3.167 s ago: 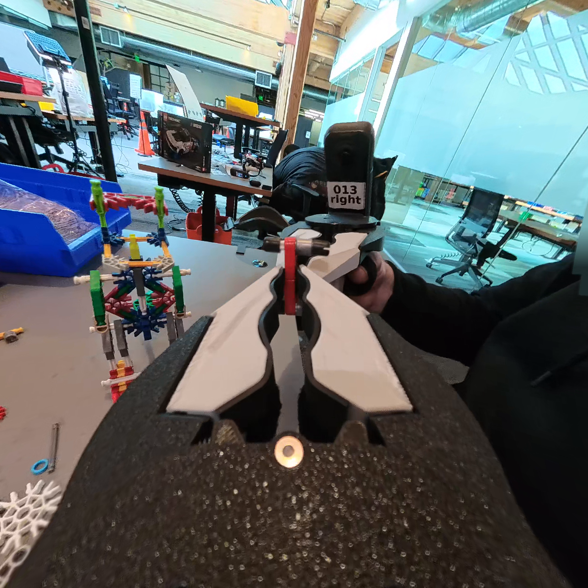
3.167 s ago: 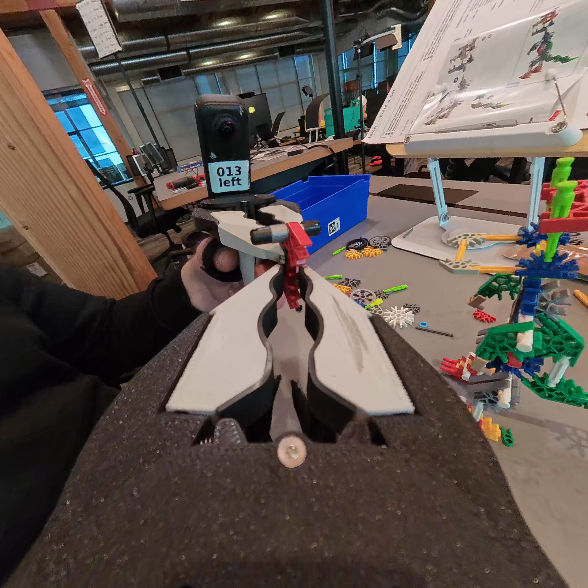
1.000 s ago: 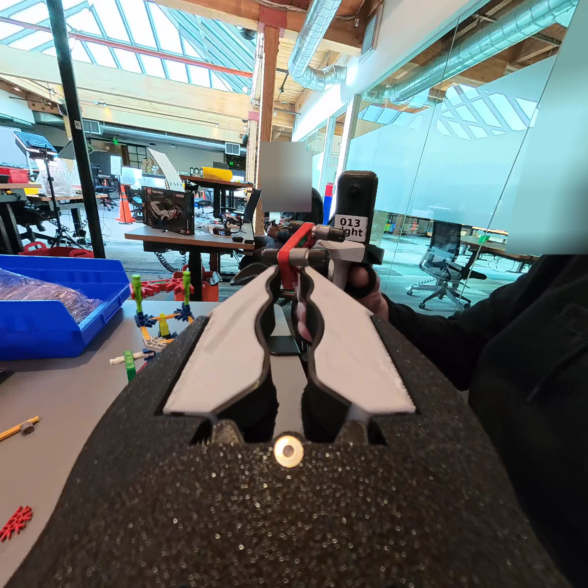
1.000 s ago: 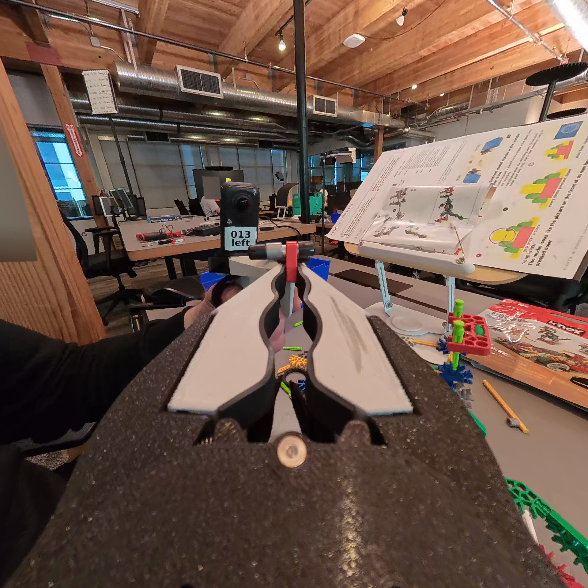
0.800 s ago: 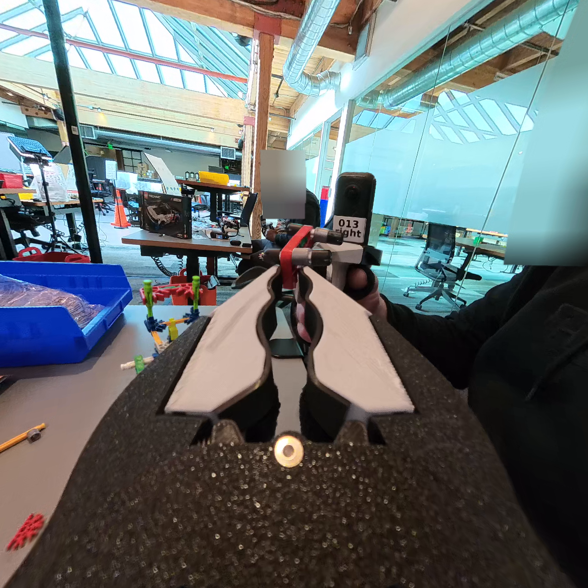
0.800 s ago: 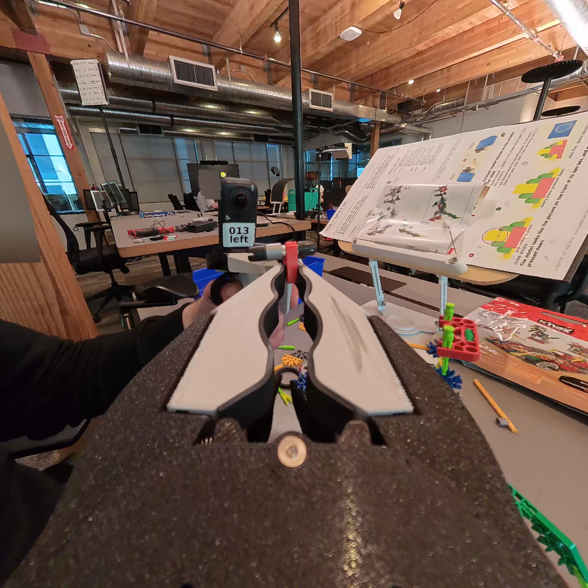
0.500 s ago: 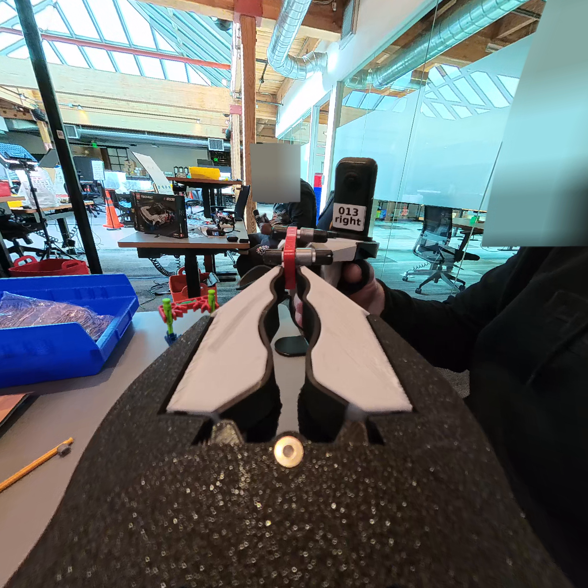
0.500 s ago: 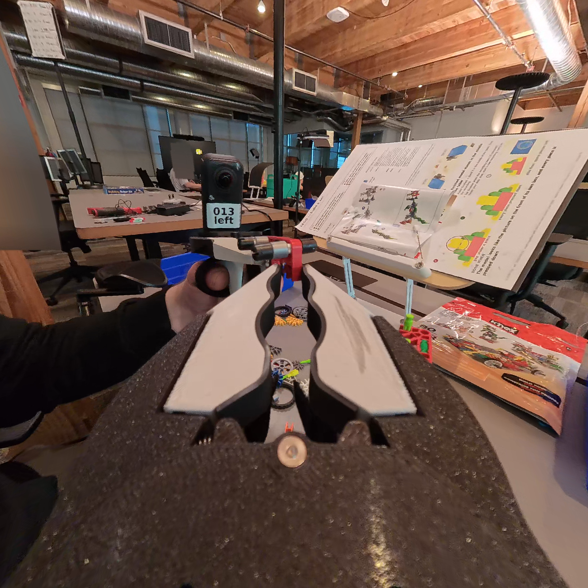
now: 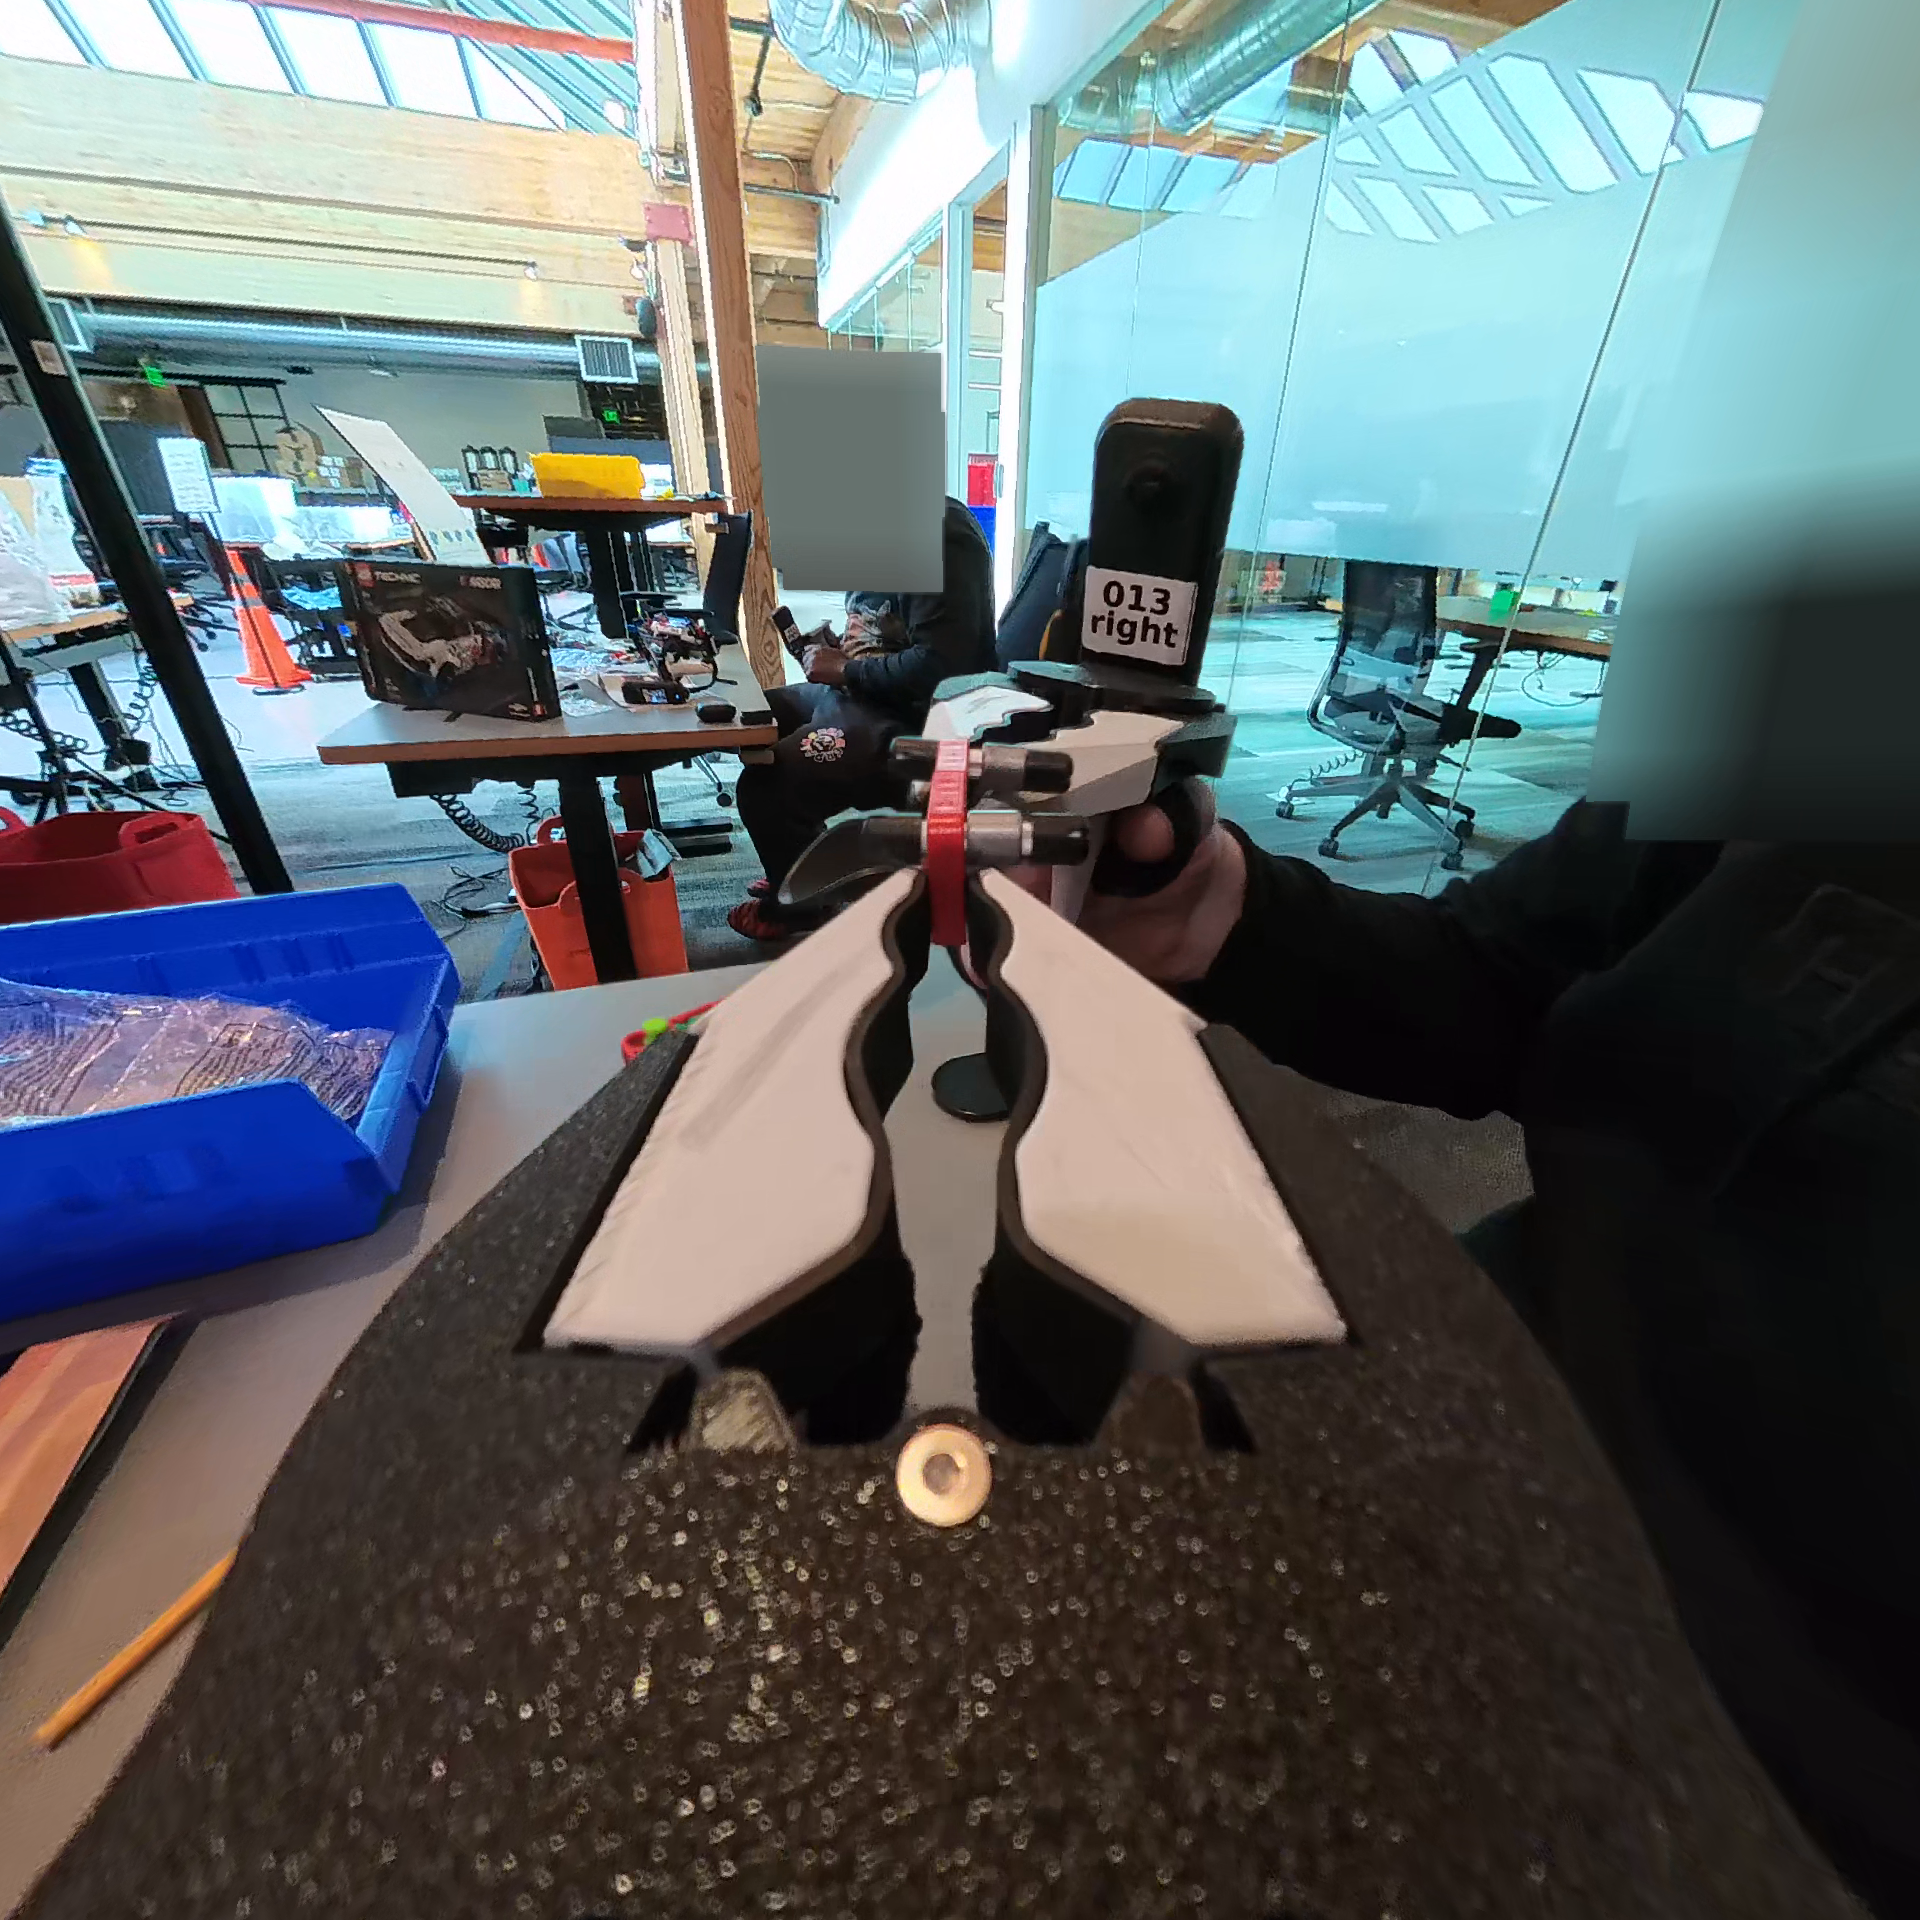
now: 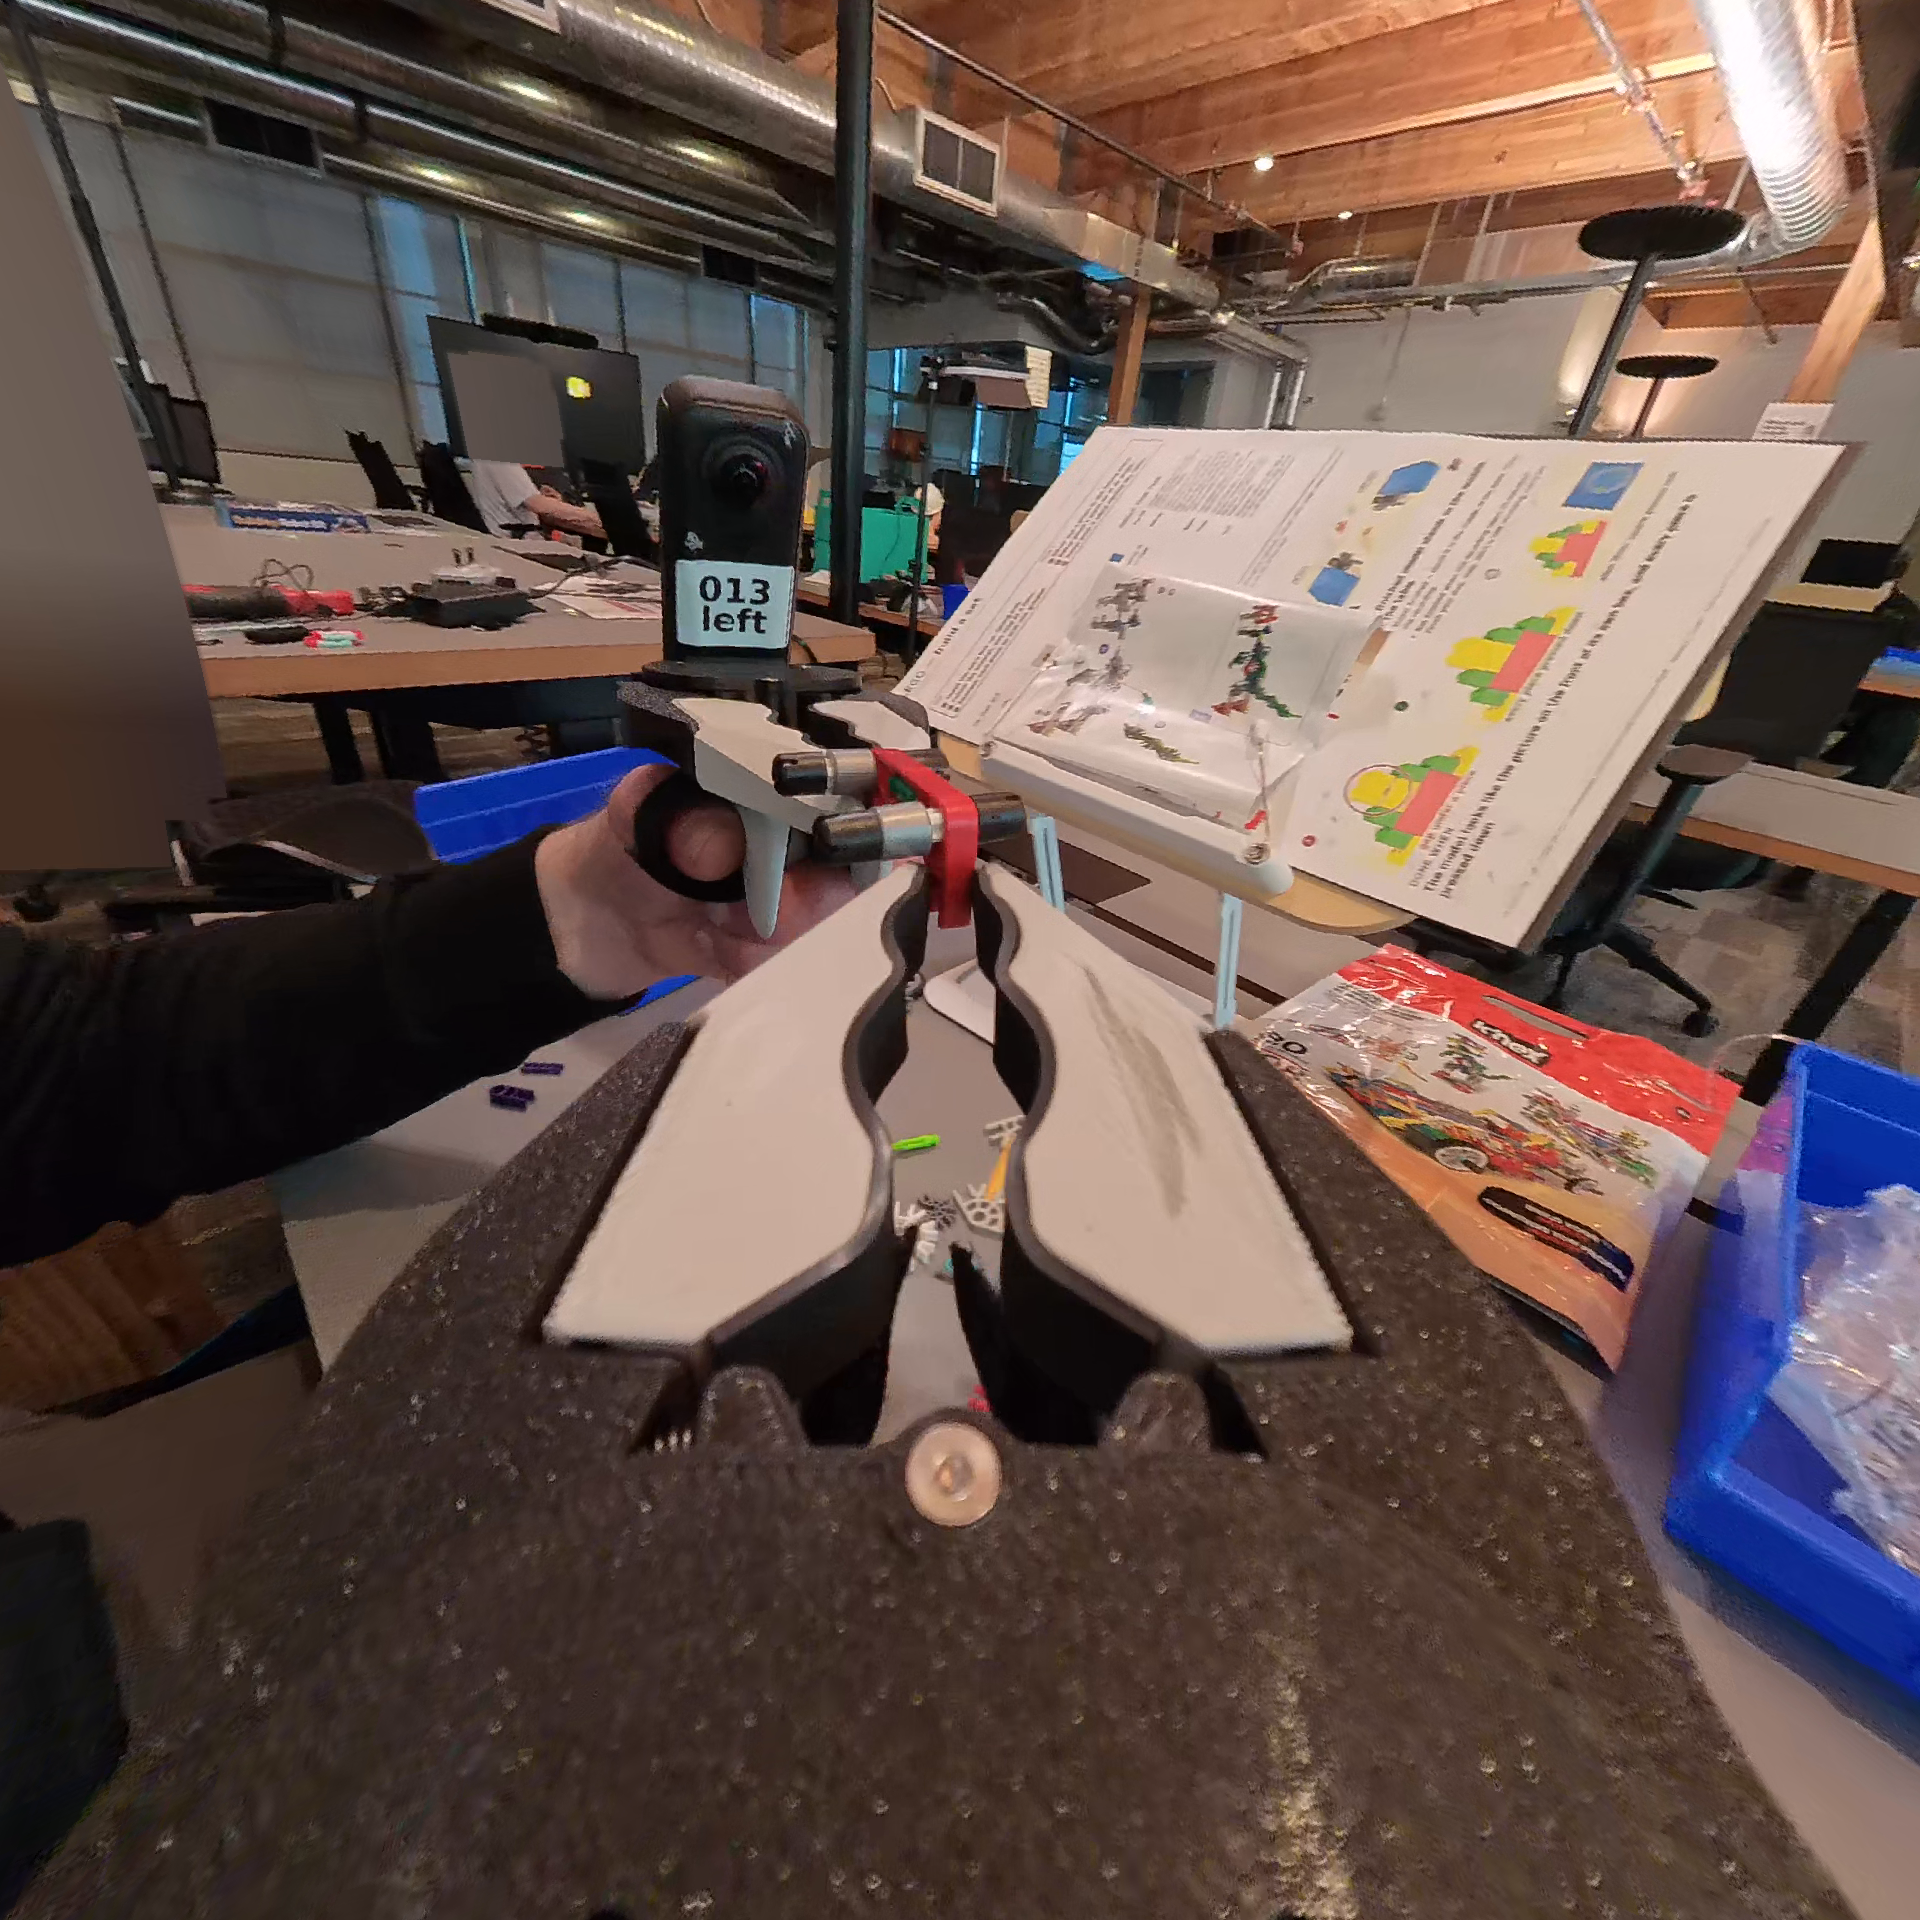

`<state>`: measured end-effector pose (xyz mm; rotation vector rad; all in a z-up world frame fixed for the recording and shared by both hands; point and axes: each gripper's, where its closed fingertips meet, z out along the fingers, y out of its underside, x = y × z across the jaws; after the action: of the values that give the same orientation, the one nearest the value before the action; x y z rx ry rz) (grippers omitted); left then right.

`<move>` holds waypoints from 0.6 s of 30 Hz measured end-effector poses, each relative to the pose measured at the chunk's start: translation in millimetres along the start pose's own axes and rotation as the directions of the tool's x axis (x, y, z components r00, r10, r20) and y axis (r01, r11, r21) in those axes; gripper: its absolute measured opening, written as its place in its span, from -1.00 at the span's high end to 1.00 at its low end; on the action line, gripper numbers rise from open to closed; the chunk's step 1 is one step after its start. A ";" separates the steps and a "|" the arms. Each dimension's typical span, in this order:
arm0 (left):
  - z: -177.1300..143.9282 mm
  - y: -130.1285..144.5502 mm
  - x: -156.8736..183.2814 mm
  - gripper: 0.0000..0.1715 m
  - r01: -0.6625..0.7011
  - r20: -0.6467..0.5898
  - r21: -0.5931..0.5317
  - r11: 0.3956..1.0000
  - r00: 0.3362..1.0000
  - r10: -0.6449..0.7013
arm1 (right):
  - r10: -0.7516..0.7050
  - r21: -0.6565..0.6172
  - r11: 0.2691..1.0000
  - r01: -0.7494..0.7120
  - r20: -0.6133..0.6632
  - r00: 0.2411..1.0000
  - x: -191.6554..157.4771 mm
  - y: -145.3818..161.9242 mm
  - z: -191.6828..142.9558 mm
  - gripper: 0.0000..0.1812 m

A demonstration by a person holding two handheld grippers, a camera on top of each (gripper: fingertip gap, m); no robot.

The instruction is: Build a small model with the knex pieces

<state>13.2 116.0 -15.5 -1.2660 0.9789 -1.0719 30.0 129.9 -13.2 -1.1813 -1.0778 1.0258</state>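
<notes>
My left gripper [image 9: 948,896] is shut on the lower end of a red connector [image 9: 948,821] that carries two grey-and-black rods [image 9: 1023,836] side by side. The right gripper [image 9: 1101,758] faces it, held by a hand [image 9: 1174,904], and grips the same connector from the far end. In the right wrist view my right gripper [image 10: 948,885] is shut on the red connector [image 10: 940,816], and the left gripper [image 10: 748,769] holds its other end. The piece is held in the air above the grey table [image 9: 540,1049].
A blue bin [image 9: 187,1101] with plastic bags stands on the left, with a black disc [image 9: 971,1091] ahead. The right wrist view shows an instruction board on a stand [image 10: 1403,665], a red toy bag [image 10: 1475,1132], another blue bin [image 10: 1829,1351] and loose small pieces [image 10: 956,1205]. Only a small space, under 4 cm, lies between the two pairs of fingers.
Both grippers have kept hold of the red connector and lifted and swung it. The colourful model has slipped almost out of both views, and a blue bin has come in at the right.
</notes>
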 end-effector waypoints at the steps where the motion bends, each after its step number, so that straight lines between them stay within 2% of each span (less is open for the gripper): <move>1: 2.7 -1.4 -3.6 0.96 -0.001 -0.007 -0.011 1.000 1.000 0.001 | 0.002 -0.002 1.000 -0.002 -0.011 1.000 4.3 -1.0 -1.0 0.93; 9: 22.3 0.3 -30.6 0.95 -0.009 -0.055 -0.065 0.998 0.998 0.005 | 0.020 -0.030 0.999 -0.024 -0.125 0.992 34.0 5.4 -9.3 0.93; 18: 26.3 13.3 -56.1 0.91 -0.031 0.004 -0.121 0.992 0.999 0.032 | 0.050 -0.051 0.997 -0.062 -0.212 0.976 47.2 22.5 -7.5 0.95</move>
<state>26.5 176.6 -27.8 -1.3468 1.0691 -0.9961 45.3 177.0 -31.6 -1.3422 -0.9160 0.8944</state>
